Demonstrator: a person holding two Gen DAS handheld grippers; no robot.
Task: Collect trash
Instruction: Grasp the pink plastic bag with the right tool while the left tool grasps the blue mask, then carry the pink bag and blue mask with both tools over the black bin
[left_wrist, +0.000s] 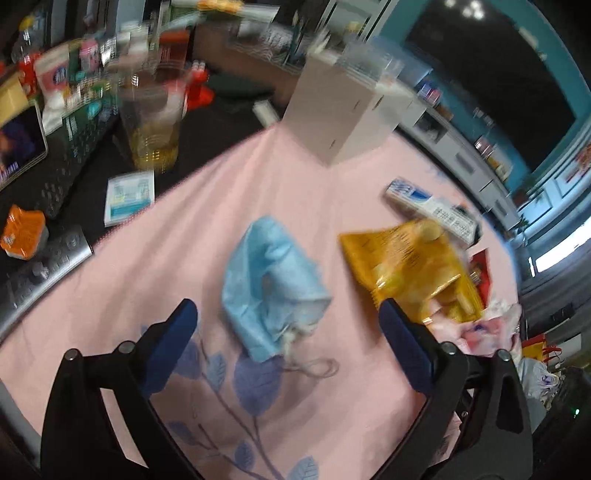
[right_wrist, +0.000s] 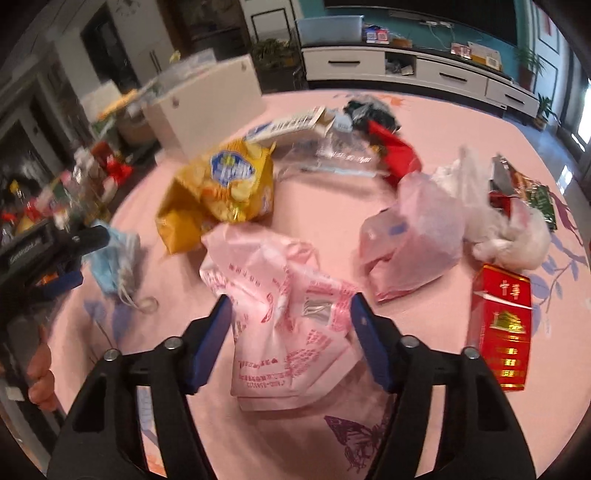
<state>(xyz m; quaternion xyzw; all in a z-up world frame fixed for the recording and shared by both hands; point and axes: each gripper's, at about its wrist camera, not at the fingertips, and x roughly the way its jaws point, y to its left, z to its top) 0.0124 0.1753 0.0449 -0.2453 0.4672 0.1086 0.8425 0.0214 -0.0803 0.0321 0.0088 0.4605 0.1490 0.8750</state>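
My left gripper (left_wrist: 284, 314) hangs over the pink cloth (left_wrist: 314, 192) on the table, its jaws spread wide and holding nothing. The crumpled blue face mask (left_wrist: 273, 288) lies on the cloth ahead of them, its ear loop trailing toward me; neither pad touches it. Just right of the mask sits the yellow chip bag (left_wrist: 410, 269), and behind that a white and blue carton (left_wrist: 428, 206) lies flat. A white box (left_wrist: 340, 114) stands upright at the far edge of the cloth.

My right gripper (right_wrist: 290, 306) points down at the pink plastic bag (right_wrist: 284, 317) with red print. The bag bulges up between my jaws, which stand partly apart on either side of it. The left pad looks to be at the bag's edge, but I cannot tell whether either pad presses on it yet.

From this side the yellow chip bag (right_wrist: 225, 188) lies beyond the pink bag, touching its far end. A second pale pink bag (right_wrist: 413, 236) sits to the right, with a white bag (right_wrist: 509, 236) beside it, and a red carton (right_wrist: 502, 325) stands nearer me. A red wrapper (right_wrist: 399, 151) and a clear plastic sheet (right_wrist: 332, 155) lie farther back. At the left edge I see my other gripper (right_wrist: 74, 254) by the blue mask (right_wrist: 110, 266).
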